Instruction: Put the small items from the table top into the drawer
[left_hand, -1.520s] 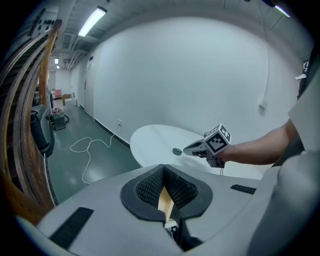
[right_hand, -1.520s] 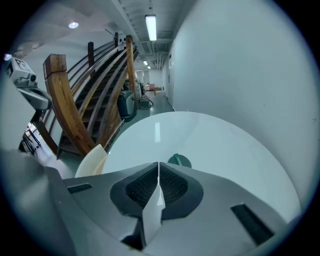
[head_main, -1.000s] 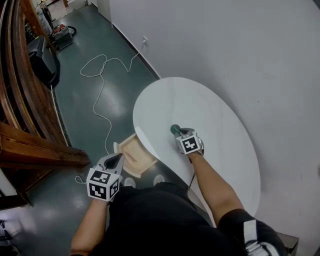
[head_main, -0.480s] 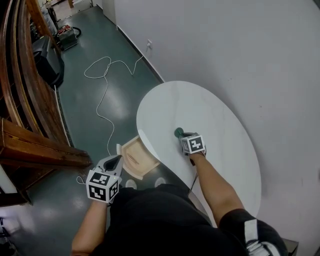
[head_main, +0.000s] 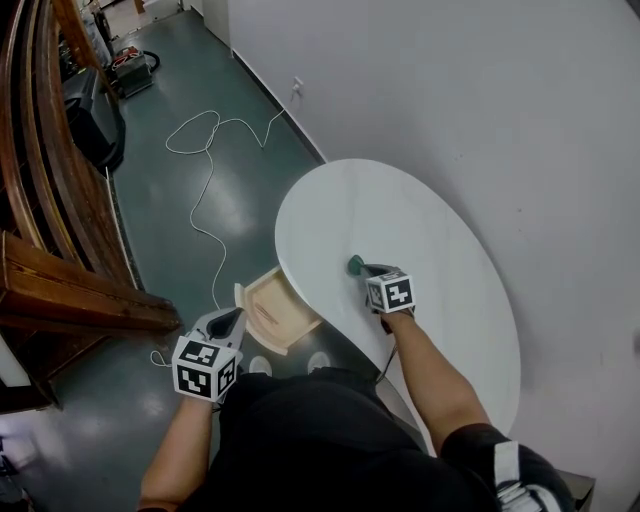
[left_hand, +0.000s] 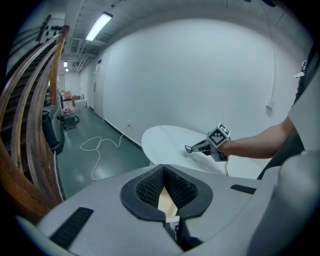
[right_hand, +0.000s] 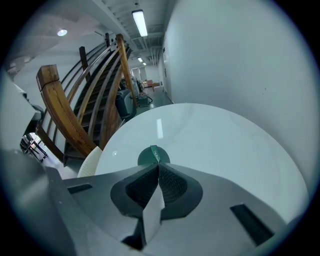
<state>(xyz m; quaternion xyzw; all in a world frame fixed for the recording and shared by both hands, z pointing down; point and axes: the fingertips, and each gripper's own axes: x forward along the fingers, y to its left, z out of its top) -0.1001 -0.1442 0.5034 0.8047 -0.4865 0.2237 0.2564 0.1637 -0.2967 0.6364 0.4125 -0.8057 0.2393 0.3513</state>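
Observation:
A small round green item (right_hand: 152, 155) sits at the tips of my right gripper (right_hand: 158, 165) over the white oval table (head_main: 420, 220). That gripper's jaws have just been closing and now pinch the item's edge. In the head view the green item (head_main: 354, 265) shows just ahead of the right gripper (head_main: 364, 270), near the table's left edge. The wooden drawer (head_main: 275, 310) stands pulled out below that edge. My left gripper (head_main: 228, 322) hovers over the floor beside the drawer, fingertips together, nothing held. Its own view shows the left gripper (left_hand: 163, 168) with the drawer wood behind the jaws.
A white cable (head_main: 205, 150) loops over the dark green floor beyond the table. Curved wooden beams (head_main: 60, 220) rise on the left with dark equipment (head_main: 95, 115) behind them. A white wall (head_main: 480, 100) runs close along the table's far side.
The right gripper's jaws have closed onto the green item at the table's left edge. The left gripper has stayed beside the drawer.

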